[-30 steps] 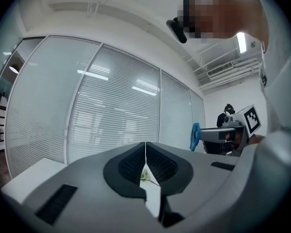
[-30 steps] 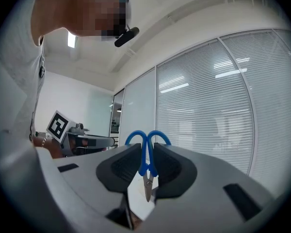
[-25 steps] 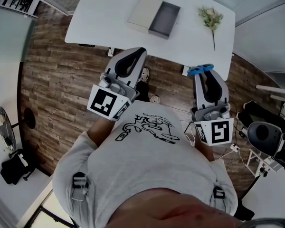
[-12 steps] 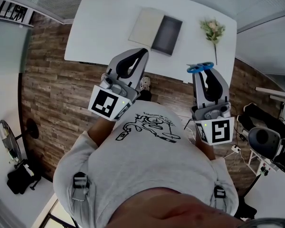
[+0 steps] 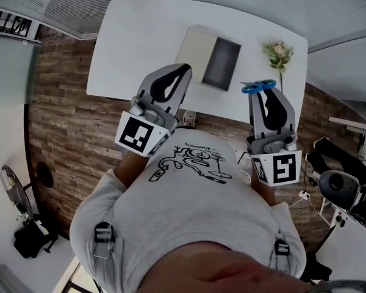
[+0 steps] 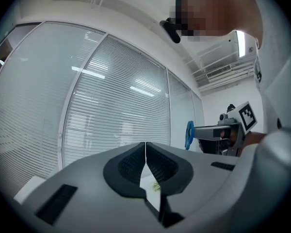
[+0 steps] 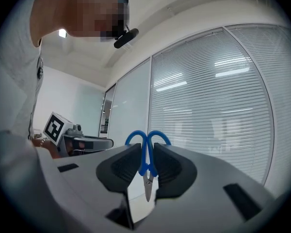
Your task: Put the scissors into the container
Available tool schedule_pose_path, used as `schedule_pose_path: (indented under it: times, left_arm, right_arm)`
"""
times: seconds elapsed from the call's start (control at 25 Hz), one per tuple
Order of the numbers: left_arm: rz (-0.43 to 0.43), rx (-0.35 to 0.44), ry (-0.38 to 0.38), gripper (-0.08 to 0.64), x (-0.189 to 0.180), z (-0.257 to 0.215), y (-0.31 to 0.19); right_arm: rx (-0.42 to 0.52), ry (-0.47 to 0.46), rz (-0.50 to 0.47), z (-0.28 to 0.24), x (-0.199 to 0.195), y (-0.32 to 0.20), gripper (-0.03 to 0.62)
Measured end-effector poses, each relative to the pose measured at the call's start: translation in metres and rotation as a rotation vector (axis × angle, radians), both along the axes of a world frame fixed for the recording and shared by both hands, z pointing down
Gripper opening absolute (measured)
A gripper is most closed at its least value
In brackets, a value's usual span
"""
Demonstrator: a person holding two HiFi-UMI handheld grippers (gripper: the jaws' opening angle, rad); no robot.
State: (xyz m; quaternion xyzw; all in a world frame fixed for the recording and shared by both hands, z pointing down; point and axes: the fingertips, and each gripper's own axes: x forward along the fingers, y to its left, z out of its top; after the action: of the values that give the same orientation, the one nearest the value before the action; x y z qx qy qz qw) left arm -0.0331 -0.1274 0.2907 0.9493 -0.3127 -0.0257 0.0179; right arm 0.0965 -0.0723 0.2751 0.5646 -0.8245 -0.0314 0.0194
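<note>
The pick-up looked done and the delivery had not yet begun: the small blue-handled scissors [image 7: 146, 163] sat clamped in the right gripper [image 5: 264, 95], whose jaws stood partly apart with their dark pads pressing on the handle shanks. The two finger loops stuck out past the jaw tips and the steel blades pointed back toward the gripper's body. In the head view the scissors hung in the air about at the near edge of the white rectangular table [image 5: 134, 35], apart from the dark grey shallow open container [image 5: 222, 65], which lay further in on the tabletop and appeared empty. A pale beige flat lid [image 5: 197, 50] lay touching its left side, and a small sprig of flowers [image 5: 279, 52] rested to its right. The left gripper [image 5: 180, 72] was held level beside the right, its jaws pressed together with nothing between them. What remained, by my reading, was to carry the scissors over the container, lower them and let go.
</note>
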Motion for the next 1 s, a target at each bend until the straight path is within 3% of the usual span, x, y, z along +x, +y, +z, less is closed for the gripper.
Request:
schedule_pose_path:
  times: [0.48, 1.0]
  left_arm:
    - [0.030, -0.004, 0.000, 0.020, 0.009, 0.005, -0.038]
    - [-0.024, 0.009, 0.004, 0.020, 0.035, 0.000, -0.043]
  right_arm:
    - [-0.013, -0.013, 0.017, 0.006, 0.003, -0.040, 0.087]
    - [-0.018, -0.016, -0.025, 0.002, 0.035, -0.043, 0.087]
